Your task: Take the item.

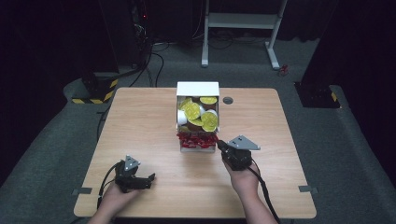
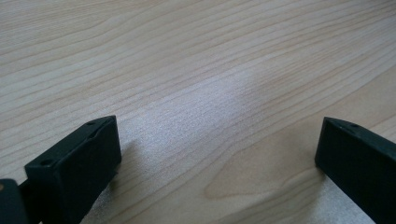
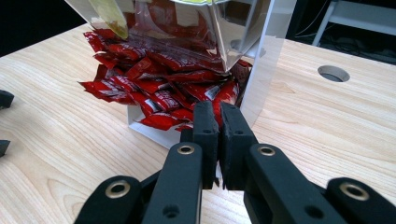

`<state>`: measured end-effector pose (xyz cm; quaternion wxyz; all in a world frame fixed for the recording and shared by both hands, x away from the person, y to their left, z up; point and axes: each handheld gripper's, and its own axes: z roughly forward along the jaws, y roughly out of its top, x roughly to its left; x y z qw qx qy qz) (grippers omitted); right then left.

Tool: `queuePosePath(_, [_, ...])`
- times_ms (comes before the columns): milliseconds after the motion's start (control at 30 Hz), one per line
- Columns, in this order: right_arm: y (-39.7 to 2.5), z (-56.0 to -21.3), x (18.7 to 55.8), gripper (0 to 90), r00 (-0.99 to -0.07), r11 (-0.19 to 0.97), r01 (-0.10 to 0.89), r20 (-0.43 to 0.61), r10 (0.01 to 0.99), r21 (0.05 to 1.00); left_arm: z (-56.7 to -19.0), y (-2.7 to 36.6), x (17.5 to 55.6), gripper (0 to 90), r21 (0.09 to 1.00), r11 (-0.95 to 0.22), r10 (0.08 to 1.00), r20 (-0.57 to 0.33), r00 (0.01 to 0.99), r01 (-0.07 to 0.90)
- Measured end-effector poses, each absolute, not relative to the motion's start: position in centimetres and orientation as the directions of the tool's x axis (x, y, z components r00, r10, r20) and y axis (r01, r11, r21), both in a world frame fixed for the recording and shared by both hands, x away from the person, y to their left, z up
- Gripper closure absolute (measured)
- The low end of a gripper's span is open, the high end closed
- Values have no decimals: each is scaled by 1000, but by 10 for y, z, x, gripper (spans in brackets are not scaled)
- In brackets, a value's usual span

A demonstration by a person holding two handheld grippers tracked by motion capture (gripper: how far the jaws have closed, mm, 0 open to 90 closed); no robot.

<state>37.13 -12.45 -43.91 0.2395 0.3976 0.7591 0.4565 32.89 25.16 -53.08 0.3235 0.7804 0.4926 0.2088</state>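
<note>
A white dispenser box [image 1: 197, 88] stands at the middle of the wooden table [image 1: 140, 121]. Its upper bin holds several yellow-lidded cups [image 1: 198, 114], and its lower tray holds a heap of red sauce packets [image 1: 196, 139]. My right gripper [image 1: 218, 143] reaches into the tray's front right corner. In the right gripper view the right gripper [image 3: 219, 109] has its jaws pressed together on the edge of a red packet [image 3: 224, 93] in the pile [image 3: 163, 74]. My left gripper [image 1: 150, 179] rests low at the front left of the table. Its jaws stand wide apart over bare wood [image 2: 217, 154].
A round cable hole [image 1: 228, 100] lies in the table just right of the box, also seen in the right gripper view [image 3: 333, 73]. A white desk frame [image 1: 243, 21] stands on the floor behind the table. The clear bin wall [image 3: 233, 28] overhangs the packets.
</note>
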Motion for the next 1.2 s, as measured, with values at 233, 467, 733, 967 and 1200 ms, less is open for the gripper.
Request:
queuePosePath(233, [-128,-438,364,868,-573,262,373,-1,819,890,-531,252,329,5,711,-305,904,7,427,634])
queuePosePath(467, [-133,-437,358,869,-577,247,363,9,817,899,-531,252,329,5,710,-306,904,7,428,634])
queuePosePath(733, [-140,-434,350,875,-580,239,350,9,815,906,-531,252,329,5,711,-306,904,7,428,633])
queuePosePath(967, [-144,-433,343,877,-577,232,348,12,817,908,-531,252,329,5,711,-306,904,7,428,633])
queuePosePath(1200, [-150,-431,338,881,-574,228,345,13,819,911,-531,252,329,5,711,-306,904,7,428,633])
